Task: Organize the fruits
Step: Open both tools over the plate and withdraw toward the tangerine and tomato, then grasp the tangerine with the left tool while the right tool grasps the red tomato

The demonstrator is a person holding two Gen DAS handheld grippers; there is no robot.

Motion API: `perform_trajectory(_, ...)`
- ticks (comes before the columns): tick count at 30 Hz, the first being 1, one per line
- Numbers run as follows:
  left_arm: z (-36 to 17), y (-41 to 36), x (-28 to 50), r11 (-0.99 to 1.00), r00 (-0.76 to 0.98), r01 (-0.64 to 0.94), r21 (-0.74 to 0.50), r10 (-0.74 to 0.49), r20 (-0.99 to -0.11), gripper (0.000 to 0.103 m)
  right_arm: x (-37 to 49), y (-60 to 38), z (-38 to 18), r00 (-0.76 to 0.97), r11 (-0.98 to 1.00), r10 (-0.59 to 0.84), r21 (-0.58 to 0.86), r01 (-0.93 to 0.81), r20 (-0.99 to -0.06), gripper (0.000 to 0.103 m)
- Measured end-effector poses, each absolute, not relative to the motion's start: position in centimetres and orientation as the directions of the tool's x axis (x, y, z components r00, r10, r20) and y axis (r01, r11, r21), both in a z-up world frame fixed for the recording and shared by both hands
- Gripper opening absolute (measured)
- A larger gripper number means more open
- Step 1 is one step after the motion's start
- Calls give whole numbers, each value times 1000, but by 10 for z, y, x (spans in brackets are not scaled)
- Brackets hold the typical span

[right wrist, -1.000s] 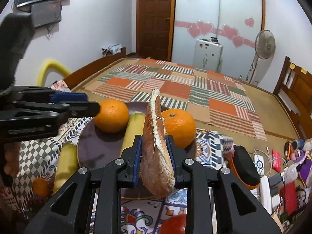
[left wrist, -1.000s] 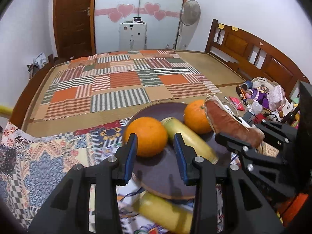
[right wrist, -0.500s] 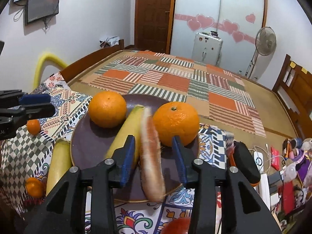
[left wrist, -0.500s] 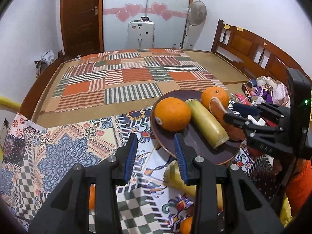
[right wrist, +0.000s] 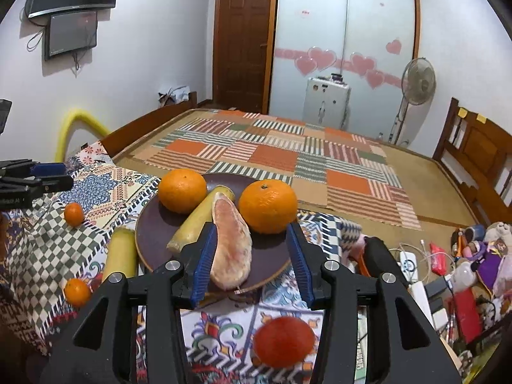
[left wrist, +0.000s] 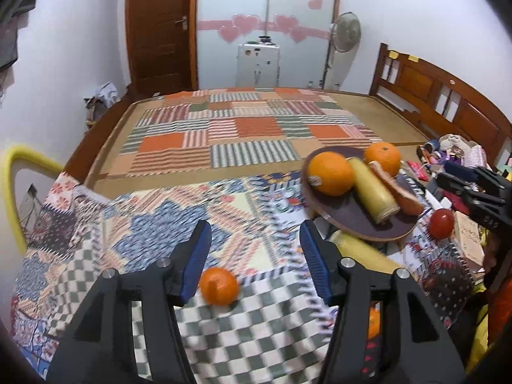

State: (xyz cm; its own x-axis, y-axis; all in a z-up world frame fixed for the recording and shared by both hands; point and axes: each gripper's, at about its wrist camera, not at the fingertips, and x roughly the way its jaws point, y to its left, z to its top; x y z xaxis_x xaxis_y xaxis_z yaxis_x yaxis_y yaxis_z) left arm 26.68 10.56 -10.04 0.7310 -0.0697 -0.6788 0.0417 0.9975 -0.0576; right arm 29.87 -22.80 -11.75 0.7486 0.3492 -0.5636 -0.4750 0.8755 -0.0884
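Blurred orange tangerine [left wrist: 219, 285] between spread left gripper [left wrist: 256, 259] jaws — right gripper [right wrist: 251, 260] likewise agape.

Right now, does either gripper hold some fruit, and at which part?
Nothing is held. The right gripper has just opened; the pomelo slice lies on the plate. The left gripper has opened too, empty.

Both wrist cameras are looking forward and downward across the patterned tablecloth [left wrist: 179, 224], the right one close over the round dark plate [right wrist: 150, 224], which both views are sharing [left wrist: 352, 214].
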Motion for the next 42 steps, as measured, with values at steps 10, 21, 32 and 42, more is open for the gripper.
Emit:
perform_trajectory(10, -136, 128, 255, 997, 669, 3, -78, -60, -741, 57, 289, -254, -144, 735, 899, 326, -45, -436, -595, 47)
perform_trajectory(21, -162, 130, 262, 996, 629, -1, -94, -72, -774, 57, 286, -277, -172, 697, 918, 298, -4, -396, -652, 52)
perform_trajectory(32, -168, 130, 273, 995, 618, -7, -97, -72, -783, 39, 285, -273, -176, 696, 918, 292, -11, -396, -656, 48)
perform_trajectory(42, -160, 131, 267, 994, 634, -14, -106, -73, -770, 37, 284, -275, -165, 694, 911, 332, 25, -412, -639, 47)
